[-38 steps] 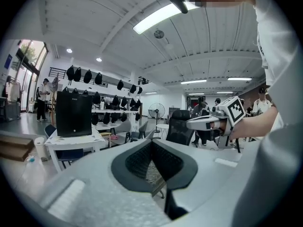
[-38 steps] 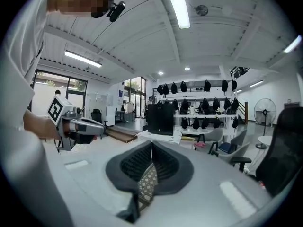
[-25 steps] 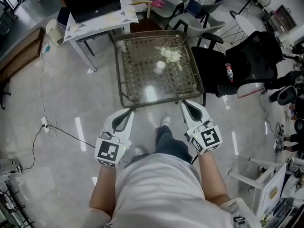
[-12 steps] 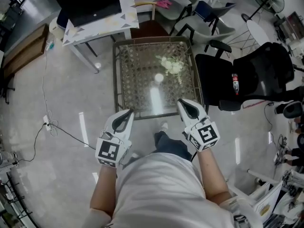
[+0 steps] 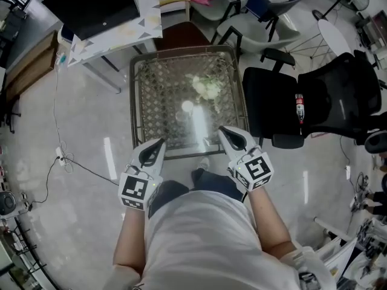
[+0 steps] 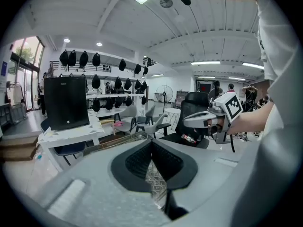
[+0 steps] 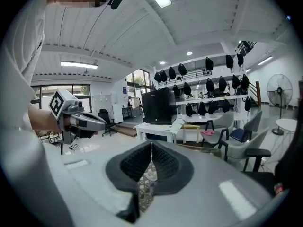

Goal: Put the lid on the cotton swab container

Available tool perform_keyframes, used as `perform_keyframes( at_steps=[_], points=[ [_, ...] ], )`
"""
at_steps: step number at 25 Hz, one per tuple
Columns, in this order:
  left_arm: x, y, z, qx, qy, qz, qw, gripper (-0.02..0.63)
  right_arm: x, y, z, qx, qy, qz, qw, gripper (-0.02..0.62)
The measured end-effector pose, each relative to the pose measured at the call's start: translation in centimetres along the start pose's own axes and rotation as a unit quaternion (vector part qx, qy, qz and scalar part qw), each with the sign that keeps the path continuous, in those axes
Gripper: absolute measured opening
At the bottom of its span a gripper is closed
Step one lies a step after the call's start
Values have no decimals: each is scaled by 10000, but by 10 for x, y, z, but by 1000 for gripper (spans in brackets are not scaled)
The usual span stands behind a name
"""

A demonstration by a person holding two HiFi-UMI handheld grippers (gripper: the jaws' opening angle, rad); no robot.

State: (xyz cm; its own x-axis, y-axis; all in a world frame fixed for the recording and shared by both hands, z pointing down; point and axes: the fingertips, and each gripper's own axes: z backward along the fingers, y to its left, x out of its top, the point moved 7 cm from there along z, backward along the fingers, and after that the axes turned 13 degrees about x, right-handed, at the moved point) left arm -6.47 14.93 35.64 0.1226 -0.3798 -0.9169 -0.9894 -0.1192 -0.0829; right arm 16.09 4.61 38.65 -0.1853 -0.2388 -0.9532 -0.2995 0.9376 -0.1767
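A small glass-topped wicker table (image 5: 138, 101) stands in front of me. On it lies a loose pale pile of cotton swabs (image 5: 206, 88), and next to it a small white round piece (image 5: 187, 107); whether that is the container or the lid I cannot tell. My left gripper (image 5: 158, 142) is shut and empty, over the table's near left edge. My right gripper (image 5: 222, 130) is also shut and empty, over the near right edge. In the left gripper view the jaws (image 6: 151, 143) meet on nothing; the right gripper view shows its jaws (image 7: 151, 144) closed the same way.
A black office chair (image 5: 326, 107) stands close to the table's right side, with a red-labelled bottle (image 5: 299, 107) on it. Behind the table are grey chairs (image 5: 254, 23) and a white desk with a black monitor (image 5: 91, 5). A cable (image 5: 66, 162) lies on the floor at left.
The person has stepped closer to the table, so both grippers now reach its near edge. Both stayed shut and empty.
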Motion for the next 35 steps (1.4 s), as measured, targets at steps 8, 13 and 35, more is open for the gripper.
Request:
perform_keyframes(
  at_steps=[8,13,35],
  points=[
    [-7,-19,-29,-40,523,-84,9986,9,-29,-37,3,30,279,-208,9994,8],
    [-11,-12,-51,-116,665,-108,9977,9,-43,-53,-17,100,512,-306,9982,8],
    [-126,33,-176,-1303,2294,-256,9642,9,-121,-123,-144,151,1718,-1160,9782,9]
  ],
)
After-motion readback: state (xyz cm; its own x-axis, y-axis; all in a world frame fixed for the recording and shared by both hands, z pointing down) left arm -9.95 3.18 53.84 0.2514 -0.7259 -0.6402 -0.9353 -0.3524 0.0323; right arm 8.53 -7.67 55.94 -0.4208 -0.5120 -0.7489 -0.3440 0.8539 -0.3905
